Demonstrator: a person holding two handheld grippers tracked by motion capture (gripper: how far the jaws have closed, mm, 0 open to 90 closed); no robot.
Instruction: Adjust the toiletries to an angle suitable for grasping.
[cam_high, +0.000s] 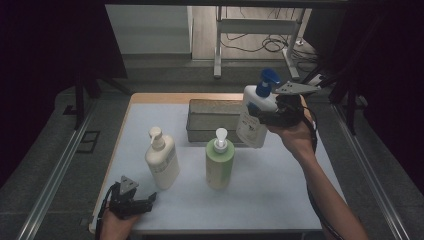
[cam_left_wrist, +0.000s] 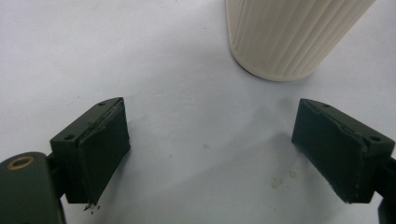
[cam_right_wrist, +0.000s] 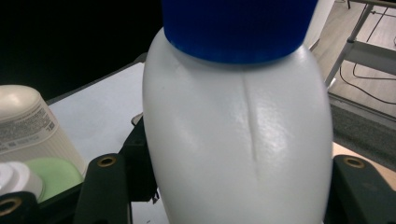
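A pale blue-white table (cam_high: 280, 200) stands in a dim room, with dark curtains at both sides and a metal frame and loose cables on the floor beyond its far edge. At the back of the table sits a grey metal box (cam_high: 212, 116). The right gripper (cam_high: 265, 118) holds a white pump bottle with a blue cap (cam_high: 256, 114), its jaws clamped on the bottle's body, and the bottle is lifted off the table and tilted, just above the right end of the box (the right gripper view shows its seam (cam_right_wrist: 233, 140) up close between the two jaws). A green bottle (cam_high: 220, 160) stands near the middle of the table, and a cream bottle (cam_high: 162, 160) stands to its left. The left gripper (cam_high: 145, 202) rests at the near left edge, jaws spread wide with nothing between them; the cream bottle's ribbed base (cam_left_wrist: 289, 37) is just ahead of it.
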